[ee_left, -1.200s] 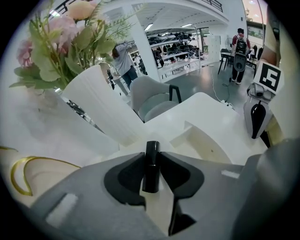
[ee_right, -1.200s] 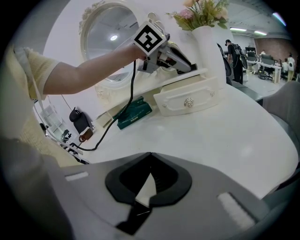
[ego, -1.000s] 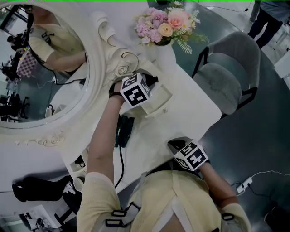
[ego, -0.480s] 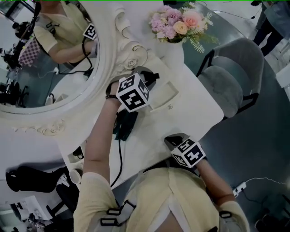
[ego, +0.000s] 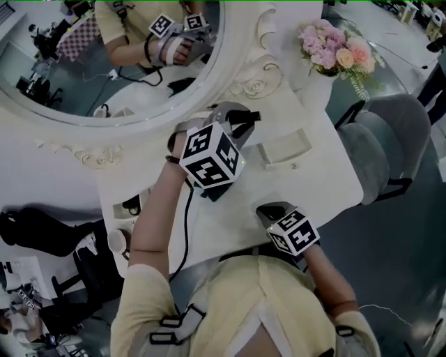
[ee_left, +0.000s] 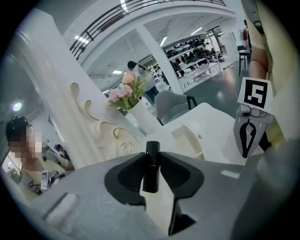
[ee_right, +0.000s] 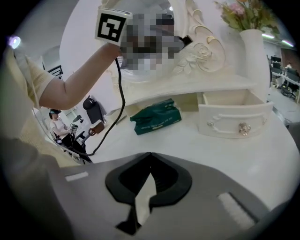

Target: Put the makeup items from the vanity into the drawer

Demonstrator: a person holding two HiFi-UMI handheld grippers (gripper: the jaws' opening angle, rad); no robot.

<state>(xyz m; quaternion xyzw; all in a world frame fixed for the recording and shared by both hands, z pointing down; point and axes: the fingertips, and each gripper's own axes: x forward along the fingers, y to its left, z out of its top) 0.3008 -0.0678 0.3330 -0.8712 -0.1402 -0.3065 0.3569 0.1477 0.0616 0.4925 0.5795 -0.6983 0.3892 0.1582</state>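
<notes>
Black makeup tube (ee_left: 153, 168) pinched in my left hand-held gripper (ee_left: 153, 157), up over the white bench (ee_right: 197, 154), my right hand-held gripper (ee_right: 151, 157) closed tight with nothing in it, open drawer (ee_right: 233, 123) at two o'clock from it

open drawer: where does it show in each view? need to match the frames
Head view: open drawer right of centre, upper half.
Left gripper view: drawer just right of centre, beyond the black tube gripped in the left claw.
Right gripper view: drawer at the right, mid-height, knob facing the camera.
Shared landmark: pink bouquet, upper right in head view, upper left of centre in left gripper view, top right in right gripper view.
</notes>
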